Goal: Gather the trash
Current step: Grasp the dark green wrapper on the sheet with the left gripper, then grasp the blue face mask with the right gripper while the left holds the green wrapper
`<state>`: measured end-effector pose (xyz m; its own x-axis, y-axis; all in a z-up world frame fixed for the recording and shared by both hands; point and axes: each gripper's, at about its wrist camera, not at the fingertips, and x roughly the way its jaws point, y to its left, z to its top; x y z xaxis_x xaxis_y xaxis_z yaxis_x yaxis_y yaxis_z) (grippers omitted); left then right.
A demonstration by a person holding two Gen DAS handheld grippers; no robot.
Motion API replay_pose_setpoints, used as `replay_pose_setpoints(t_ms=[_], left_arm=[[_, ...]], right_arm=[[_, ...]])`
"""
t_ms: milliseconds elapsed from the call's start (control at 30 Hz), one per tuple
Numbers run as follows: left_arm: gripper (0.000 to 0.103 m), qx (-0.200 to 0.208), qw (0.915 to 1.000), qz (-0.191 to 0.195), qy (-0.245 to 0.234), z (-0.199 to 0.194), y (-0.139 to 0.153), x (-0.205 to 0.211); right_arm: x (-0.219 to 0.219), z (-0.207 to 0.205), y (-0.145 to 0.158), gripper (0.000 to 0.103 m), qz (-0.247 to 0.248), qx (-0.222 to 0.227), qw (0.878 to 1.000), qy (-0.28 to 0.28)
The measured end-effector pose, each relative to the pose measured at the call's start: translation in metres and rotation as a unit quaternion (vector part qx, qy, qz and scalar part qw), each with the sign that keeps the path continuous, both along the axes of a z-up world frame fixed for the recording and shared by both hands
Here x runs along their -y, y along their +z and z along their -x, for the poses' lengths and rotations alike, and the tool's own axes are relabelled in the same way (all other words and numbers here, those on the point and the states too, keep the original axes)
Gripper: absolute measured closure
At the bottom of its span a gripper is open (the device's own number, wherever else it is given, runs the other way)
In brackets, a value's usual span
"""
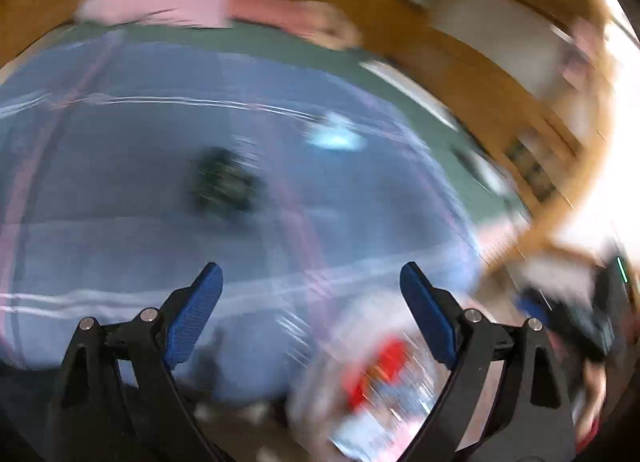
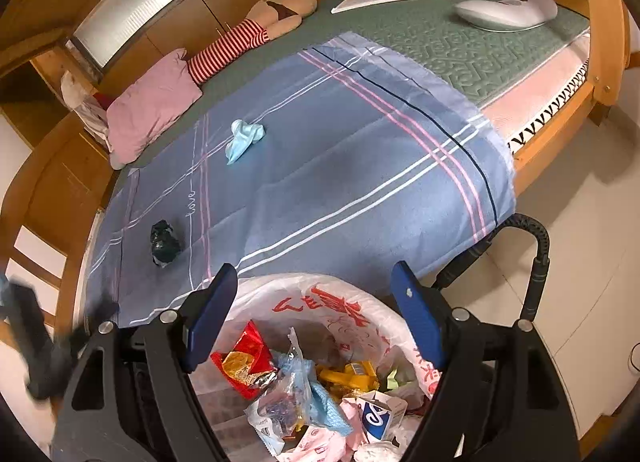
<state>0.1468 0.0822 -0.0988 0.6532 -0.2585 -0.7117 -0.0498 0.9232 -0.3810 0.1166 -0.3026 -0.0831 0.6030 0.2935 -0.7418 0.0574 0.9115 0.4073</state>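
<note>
Two empty grippers over a bed and a lined trash bin.

Left wrist view, heavily blurred: the left gripper [image 1: 311,282] has its blue-padded jaws spread wide with nothing between them, above the blue striped bedsheet [image 1: 120,189]; a dark crumpled scrap [image 1: 224,181] and a pale blue crumpled scrap [image 1: 336,137] lie on it.
Right wrist view: the right gripper [image 2: 313,286] stands wide and empty over the white plastic trash bag with red print [image 2: 320,302], filled with wrappers, just beside the bed's edge. The black crumpled wrapper [image 2: 163,242] and the light blue crumpled cloth [image 2: 243,137] rest apart on the sheet.
</note>
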Motion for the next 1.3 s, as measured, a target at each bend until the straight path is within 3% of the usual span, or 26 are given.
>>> replay_pose_setpoints(t_ms=[200, 300, 367, 533, 600, 667, 800, 967, 1300], left_arm=[[0.010, -0.071, 0.9929, -0.062, 0.073, -0.083, -0.028, -0.026], [0.010, -0.083, 0.9931, -0.064, 0.053, -0.107, -0.043, -0.019], [0.010, -0.090, 0.9911, -0.087, 0.044, -0.113, -0.053, -0.012], [0.014, -0.073, 0.9889, -0.126, 0.030, -0.113, -0.059, 0.000], [0.036, -0.066, 0.9898, -0.125, 0.019, -0.109, -0.058, -0.001], [0.046, -0.075, 0.9890, -0.128, 0.004, -0.110, -0.062, 0.001], [0.052, -0.063, 0.9898, -0.128, -0.004, -0.106, -0.059, 0.003], [0.052, -0.030, 0.9902, -0.136, 0.011, -0.097, -0.045, 0.001], [0.052, -0.011, 0.9909, -0.131, 0.031, -0.086, -0.031, -0.009]], right_arm=[[-0.021, -0.017, 0.003, 0.025, 0.023, -0.001, 0.999, 0.023], [-0.036, -0.032, 0.002, 0.025, 0.026, -0.009, 0.999, 0.040], [-0.052, -0.040, 0.004, 0.025, 0.033, -0.010, 0.998, 0.056], [-0.081, -0.042, 0.005, 0.025, 0.052, 0.002, 0.995, 0.085], [-0.090, -0.039, 0.004, 0.025, 0.056, 0.005, 0.994, 0.094], [-0.095, -0.038, 0.002, 0.025, 0.056, 0.006, 0.994, 0.094], [-0.103, -0.037, -0.002, 0.025, 0.054, 0.003, 0.994, 0.098], [-0.109, -0.040, -0.004, 0.025, 0.051, 0.002, 0.994, 0.097], [-0.118, -0.047, -0.015, 0.025, 0.041, -0.014, 0.994, 0.100]])
